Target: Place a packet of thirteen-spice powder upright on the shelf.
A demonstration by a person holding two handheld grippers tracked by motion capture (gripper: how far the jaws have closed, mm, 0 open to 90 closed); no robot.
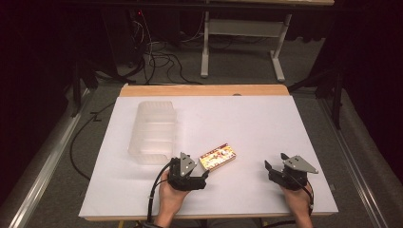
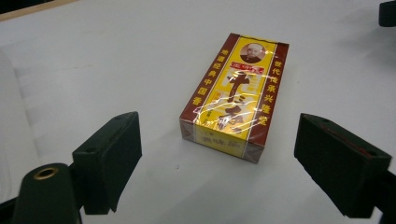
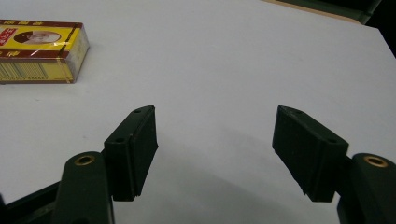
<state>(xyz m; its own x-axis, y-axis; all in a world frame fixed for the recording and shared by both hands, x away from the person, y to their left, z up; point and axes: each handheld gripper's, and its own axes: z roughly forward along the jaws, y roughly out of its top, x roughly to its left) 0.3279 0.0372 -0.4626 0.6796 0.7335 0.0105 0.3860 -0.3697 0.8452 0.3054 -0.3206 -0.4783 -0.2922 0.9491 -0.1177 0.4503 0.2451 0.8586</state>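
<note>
Left hand-held gripper (image 2: pixel 219 154) facing box (image 2: pixel 233 93), bin (image 1: pixel 153 132) beside.

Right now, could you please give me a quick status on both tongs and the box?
Left tongs open, lined up on the yellow-red box, not touching. Right tongs open, holding nothing. Clear plastic bin off to the side; nothing in the way.

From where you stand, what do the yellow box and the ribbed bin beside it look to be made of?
The yellow box looks like printed cardboard wrapped in clear glossy film: wrinkled highlights run across its top. The ribbed bin seems to be frosted, translucent plastic, since the white table shows faintly through its walls. The open left gripper has matte black pads, perhaps rubber or foam.
</note>
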